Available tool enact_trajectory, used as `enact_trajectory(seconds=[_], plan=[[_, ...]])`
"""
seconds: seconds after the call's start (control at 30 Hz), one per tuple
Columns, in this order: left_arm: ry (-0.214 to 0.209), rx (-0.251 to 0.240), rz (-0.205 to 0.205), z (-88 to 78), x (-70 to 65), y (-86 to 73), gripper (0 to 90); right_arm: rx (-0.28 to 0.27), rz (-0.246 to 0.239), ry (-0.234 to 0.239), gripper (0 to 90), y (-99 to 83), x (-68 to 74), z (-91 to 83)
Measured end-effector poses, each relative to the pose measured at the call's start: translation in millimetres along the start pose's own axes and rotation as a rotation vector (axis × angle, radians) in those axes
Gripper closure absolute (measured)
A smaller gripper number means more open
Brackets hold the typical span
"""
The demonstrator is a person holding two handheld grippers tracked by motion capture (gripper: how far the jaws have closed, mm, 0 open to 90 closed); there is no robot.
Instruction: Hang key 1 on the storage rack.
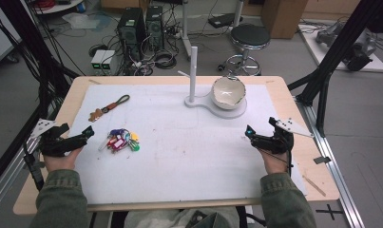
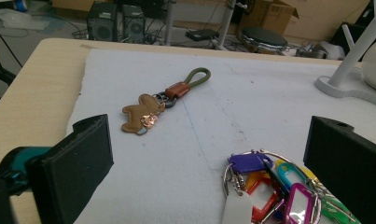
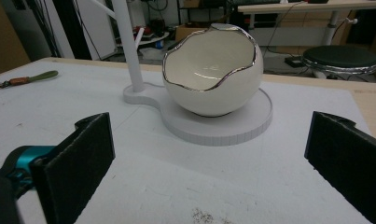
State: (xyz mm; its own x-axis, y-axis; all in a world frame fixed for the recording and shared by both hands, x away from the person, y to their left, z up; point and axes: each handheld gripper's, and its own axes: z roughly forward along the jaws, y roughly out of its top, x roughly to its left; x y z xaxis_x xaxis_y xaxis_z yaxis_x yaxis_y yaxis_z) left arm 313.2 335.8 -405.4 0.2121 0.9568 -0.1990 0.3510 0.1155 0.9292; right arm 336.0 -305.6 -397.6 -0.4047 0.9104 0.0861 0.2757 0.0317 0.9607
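Item: bunch of coloured key tags (image 1: pixel 121 140) on a ring (purple, red, yellow, green, magenta tabs), lying flat on the white mat (image 1: pixel 179 156) toward its left side, just ahead of the left tongs (image 1: pixel 87 131). In the left gripper view the bunch (image 2: pixel 274 186) sits low between the two black jaws, nearer the right-hand one, not touched by either.

Left tongs: jaws spread wide, nothing held. Right tongs (image 1: pixel 248 130): likewise spread wide and empty, resting near the mat's right side, facing the bowl.

Second item: leather keychain (image 1: pixel 108 108) with a brown figure-shaped fob and an olive cord loop, lying beyond the bunch toward the far left corner of the mat, well apart from both tongs.

Receiving pieces: white egg-shaped bowl (image 1: pixel 228 92) with a jagged silver rim, empty as far as the right gripper view shows, seated on a round white base (image 1: pixel 227 113) that also carries an upright post with side pegs (image 1: pixel 193 71).

Progress: judged as not begun; neither key item lifted, nothing in the bowl or on the pegs.

Room: mat centre bare between keys and stand, a free path. The bunch lies near the mat's left edge; bare bench (image 1: pixel 70 95) beyond it, then the drop. The post stands just left of the bowl (mind it on approach).
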Motion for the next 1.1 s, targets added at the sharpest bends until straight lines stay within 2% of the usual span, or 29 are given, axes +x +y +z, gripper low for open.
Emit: enact_trajectory(seconds=[0.73, 1.1], plan=[[-0.005, 0.015, -0.003, 1.6, 0.7, -0.4, 1.7, 0.003, 0.000, 0.008, 0.6, -0.6, 0.5, 0.5], [-0.001, 0.029, -0.026, 4.1, 4.0, 0.7, 1.7, 0.009, 0.000, 0.014, 0.6, -1.1, 1.1, 1.3]])
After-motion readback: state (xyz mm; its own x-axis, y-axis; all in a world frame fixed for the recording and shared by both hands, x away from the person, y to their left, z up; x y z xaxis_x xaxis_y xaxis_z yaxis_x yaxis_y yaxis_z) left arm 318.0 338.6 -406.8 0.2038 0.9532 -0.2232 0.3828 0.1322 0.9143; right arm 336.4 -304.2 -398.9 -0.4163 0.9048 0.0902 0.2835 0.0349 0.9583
